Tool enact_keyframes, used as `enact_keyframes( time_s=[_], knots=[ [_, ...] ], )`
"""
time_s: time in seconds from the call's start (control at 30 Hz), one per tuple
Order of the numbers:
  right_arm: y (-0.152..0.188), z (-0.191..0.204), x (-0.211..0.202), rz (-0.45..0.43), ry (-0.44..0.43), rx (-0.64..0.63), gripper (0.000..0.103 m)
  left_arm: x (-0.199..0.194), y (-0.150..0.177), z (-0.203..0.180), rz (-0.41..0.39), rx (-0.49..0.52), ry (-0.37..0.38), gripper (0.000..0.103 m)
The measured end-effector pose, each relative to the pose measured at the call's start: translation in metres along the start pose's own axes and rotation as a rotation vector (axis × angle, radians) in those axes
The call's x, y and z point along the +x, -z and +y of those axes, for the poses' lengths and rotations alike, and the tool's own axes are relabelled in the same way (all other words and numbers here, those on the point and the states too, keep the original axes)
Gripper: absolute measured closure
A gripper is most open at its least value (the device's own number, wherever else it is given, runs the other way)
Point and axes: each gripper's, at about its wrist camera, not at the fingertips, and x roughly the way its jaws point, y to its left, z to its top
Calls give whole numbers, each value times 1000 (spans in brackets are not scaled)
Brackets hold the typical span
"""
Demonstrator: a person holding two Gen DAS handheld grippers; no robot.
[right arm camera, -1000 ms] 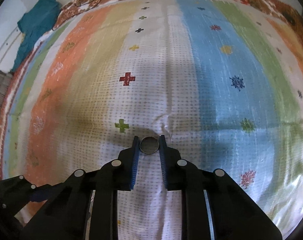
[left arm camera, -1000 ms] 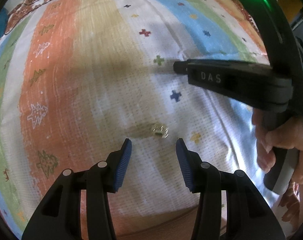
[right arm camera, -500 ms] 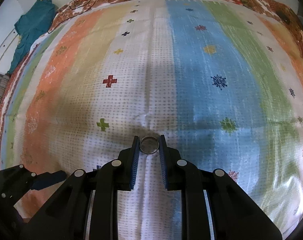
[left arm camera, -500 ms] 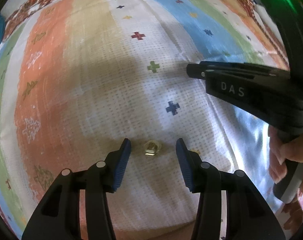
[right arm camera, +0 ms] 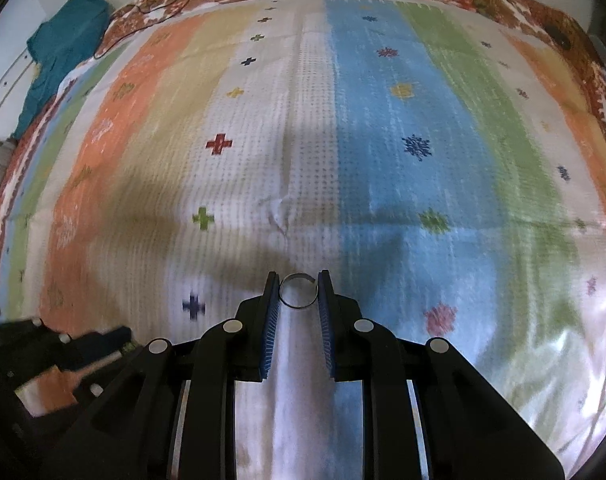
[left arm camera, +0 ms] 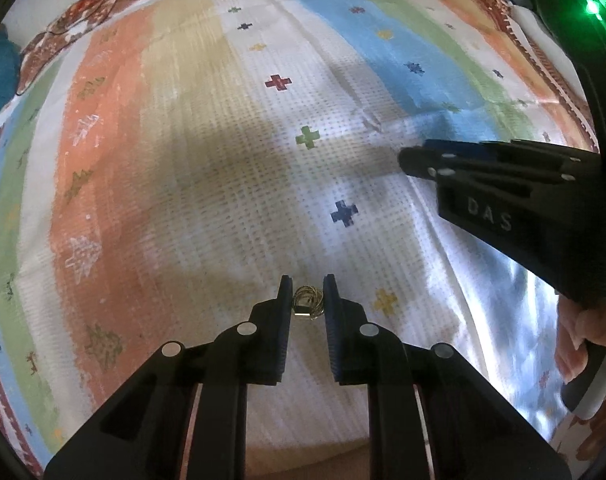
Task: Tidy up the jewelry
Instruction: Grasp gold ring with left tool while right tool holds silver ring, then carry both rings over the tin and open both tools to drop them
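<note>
Left tool [left arm camera: 307, 300] is closing: its jaws stood wide apart a second ago with the gold ring [left arm camera: 307, 303] lying loose ahead of them, and now they flank it closely, the pads about touching its sides low over the striped bedspread [left arm camera: 207, 184]. I judge the grasp nearly made, though I would not call it secure until the ring lifts clear. Right tool [right arm camera: 299, 294] has not changed: it stays clamped on the silver ring [right arm camera: 299, 290], held between the blue pads above the white stripe. So both rings are in hand or almost so. No tray or box for them shows in either view. Nothing blocks my left tool; the right one [left arm camera: 503, 196] hangs well off to the side. A teal cloth [right arm camera: 63, 48] lies at the far edge.
</note>
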Motion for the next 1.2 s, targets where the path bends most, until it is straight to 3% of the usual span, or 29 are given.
enact_keyframes(
  time_s=[0.3,0.7,1.2],
  knots=[
    [19,6,-43,-44,-15,2,83,-46,33,12,-55,-4,-30,88],
    [42,34,-92,-107,-67,-34,83,-114,68,24,-170,-57,48,88],
    [76,57,-135,-183,-73,-124,83,-161,111,36,-241,-61,61,88]
  ],
)
